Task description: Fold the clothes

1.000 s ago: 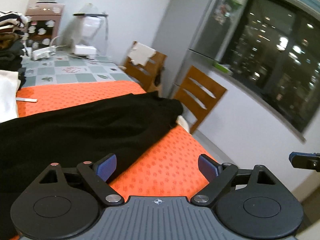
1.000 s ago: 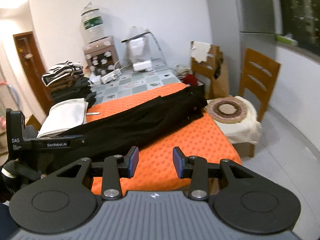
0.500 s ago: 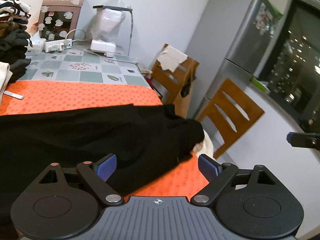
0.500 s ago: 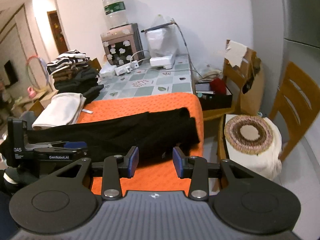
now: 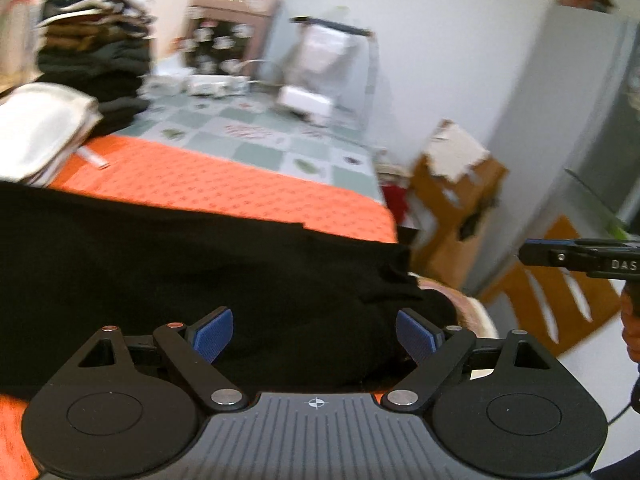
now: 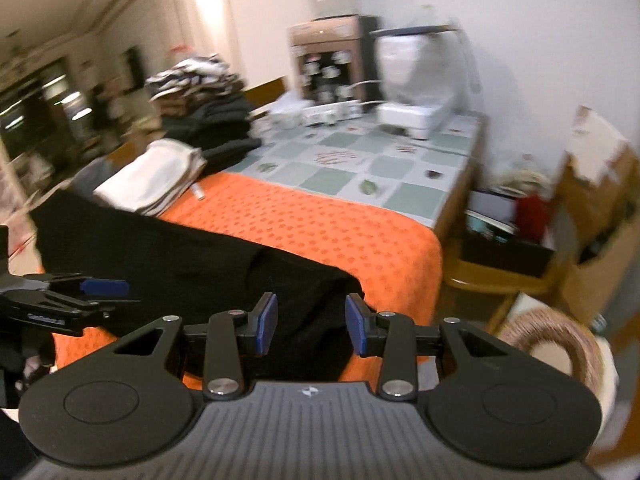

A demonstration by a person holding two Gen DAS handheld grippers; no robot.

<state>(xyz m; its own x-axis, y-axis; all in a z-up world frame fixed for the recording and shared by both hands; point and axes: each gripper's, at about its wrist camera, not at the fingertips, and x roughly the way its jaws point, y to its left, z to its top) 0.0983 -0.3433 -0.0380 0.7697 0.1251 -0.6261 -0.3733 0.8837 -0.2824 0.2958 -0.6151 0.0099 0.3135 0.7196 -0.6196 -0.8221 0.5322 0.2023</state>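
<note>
A long black garment [image 5: 168,276] lies stretched across the orange-covered table [image 5: 224,184], its right end hanging over the table edge. My left gripper [image 5: 314,334] hovers open just above that end, nothing between its blue pads. In the right wrist view the same black garment [image 6: 192,264] crosses the orange cloth [image 6: 320,224]. My right gripper [image 6: 311,322] is open and empty over the garment's end near the table corner. The left gripper [image 6: 100,290] shows at the left edge, and the right gripper [image 5: 580,260] at the right edge of the left wrist view.
A folded white garment [image 6: 156,176] and a stack of folded dark and striped clothes [image 6: 208,108] sit at the table's far left. A white appliance [image 6: 416,114] stands on the checked cloth behind. Wooden chairs [image 5: 456,208] and a round woven cushion [image 6: 552,344] stand right of the table.
Both grippers have swung left and come down closer to the garment's right end. The window and fridge have slid out of view. Both stay open.
</note>
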